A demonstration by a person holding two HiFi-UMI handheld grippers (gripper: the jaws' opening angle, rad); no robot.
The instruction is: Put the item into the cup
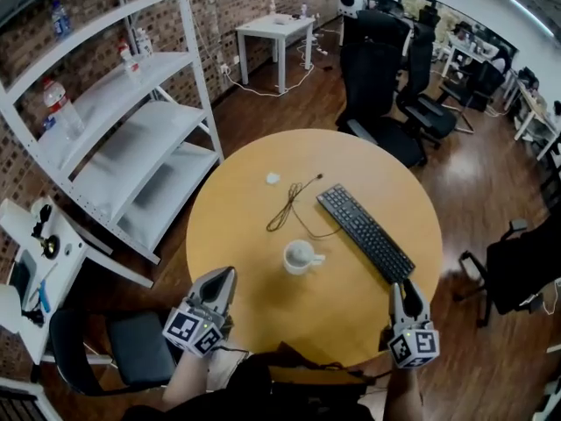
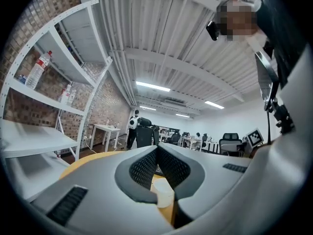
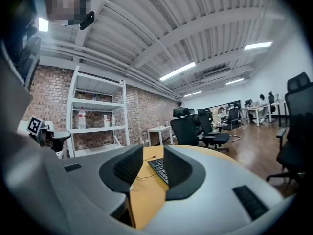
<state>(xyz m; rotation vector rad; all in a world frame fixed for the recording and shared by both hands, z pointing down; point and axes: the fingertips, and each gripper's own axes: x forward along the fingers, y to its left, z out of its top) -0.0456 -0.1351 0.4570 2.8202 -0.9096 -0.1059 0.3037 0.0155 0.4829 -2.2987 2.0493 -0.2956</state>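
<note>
A white cup point(image 1: 301, 256) with its handle to the right stands near the middle of the round yellow table point(image 1: 254, 323). A small white item point(image 1: 273, 179) lies farther back, left of a thin black cable point(image 1: 294, 202). My left gripper point(image 1: 226, 274) hovers at the table's near left edge, shut and empty. In the left gripper view its jaws point(image 2: 157, 151) meet at the tips, and the cup point(image 2: 163, 195) shows beyond them. My right gripper point(image 1: 399, 288) sits at the near right edge by the keyboard's end. Its jaws point(image 3: 153, 152) stand apart with nothing between.
A black keyboard point(image 1: 365, 231) lies diagonally on the table's right half, also in the right gripper view point(image 3: 159, 168). White shelving point(image 1: 131, 147) with bottles stands to the left. Black office chairs point(image 1: 377, 86) stand behind the table, another chair point(image 1: 131, 345) at the near left.
</note>
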